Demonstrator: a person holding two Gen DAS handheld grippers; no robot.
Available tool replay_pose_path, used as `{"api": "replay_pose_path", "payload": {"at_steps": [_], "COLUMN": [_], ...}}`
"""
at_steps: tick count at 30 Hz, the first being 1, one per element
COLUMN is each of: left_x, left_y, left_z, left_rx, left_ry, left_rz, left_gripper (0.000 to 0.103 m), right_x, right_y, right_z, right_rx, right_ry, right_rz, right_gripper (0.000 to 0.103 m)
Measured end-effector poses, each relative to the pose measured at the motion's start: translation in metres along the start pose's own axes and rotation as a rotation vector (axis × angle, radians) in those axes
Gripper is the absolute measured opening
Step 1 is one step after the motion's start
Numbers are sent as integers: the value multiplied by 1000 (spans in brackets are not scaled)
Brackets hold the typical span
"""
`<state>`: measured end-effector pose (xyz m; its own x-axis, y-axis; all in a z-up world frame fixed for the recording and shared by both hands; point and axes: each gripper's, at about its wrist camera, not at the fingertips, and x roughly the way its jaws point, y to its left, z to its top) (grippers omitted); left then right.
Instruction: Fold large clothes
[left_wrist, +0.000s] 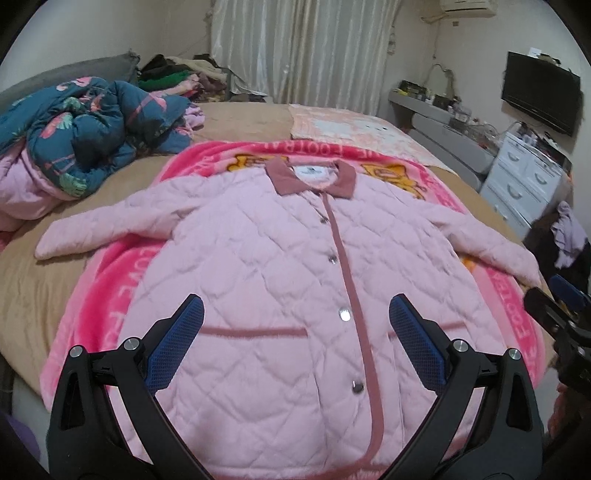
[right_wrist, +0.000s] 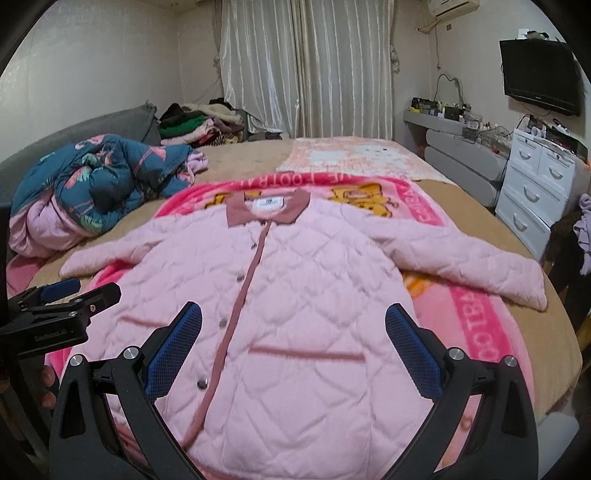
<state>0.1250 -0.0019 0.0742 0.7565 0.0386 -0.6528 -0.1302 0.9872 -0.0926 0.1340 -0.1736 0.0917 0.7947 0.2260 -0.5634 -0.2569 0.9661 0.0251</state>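
Observation:
A pink quilted jacket (left_wrist: 266, 266) (right_wrist: 295, 288) with a dusty-rose collar, snap buttons and a rose placket lies flat and face up on a bright pink blanket (left_wrist: 96, 306) (right_wrist: 476, 317), both sleeves spread out sideways. My left gripper (left_wrist: 295, 332) hovers open above the jacket's lower front, nothing between its blue pads. My right gripper (right_wrist: 293, 332) is open too, above the lower right front and pocket trim. Each gripper shows at the edge of the other's view: the right gripper (left_wrist: 554, 306) and the left gripper (right_wrist: 70, 299).
The blanket lies on a tan bed (left_wrist: 33, 288). A crumpled teal floral quilt (left_wrist: 85, 125) sits at the far left, stacked clothes (right_wrist: 192, 125) behind it. White drawers (right_wrist: 535, 192), a wall TV (right_wrist: 539, 70) and a chair with clothes (left_wrist: 565, 236) stand to the right.

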Motion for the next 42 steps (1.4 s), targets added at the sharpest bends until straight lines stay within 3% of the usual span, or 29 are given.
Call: {"api": "replay_pose_path", "payload": {"at_steps": [10,14,20,25,29,35,42], "left_x": [20,26,40,56,76,108,148], "left_y": [-11,-23,-40,-56,-73,-98,-127], "left_z": [50,66,87,106,117,126,126], "left_rx": [-43,-14,-5,3,20,19,32], "left_ry": [-5,-13,-5,-11,12,30,74], "left_rz": [48,56,44,36,23,5,-7], "left_gripper": [94,94,94,94,94,94,94], "right_x": [18,26,51,58,68,96,121], "right_y": [-25,-36,-51,-69,-95,-144,-186], "right_z": [57,79,109,134,134,124,105], "right_rx": [42,59,92,110,151,230,300], "right_ry": [-40,-58,-27,-63,-73,-39,21], "right_rz": [15,5,-4,-29,-60,-170,-228], "right_gripper": [99,99,99,99,99,99,99]}}
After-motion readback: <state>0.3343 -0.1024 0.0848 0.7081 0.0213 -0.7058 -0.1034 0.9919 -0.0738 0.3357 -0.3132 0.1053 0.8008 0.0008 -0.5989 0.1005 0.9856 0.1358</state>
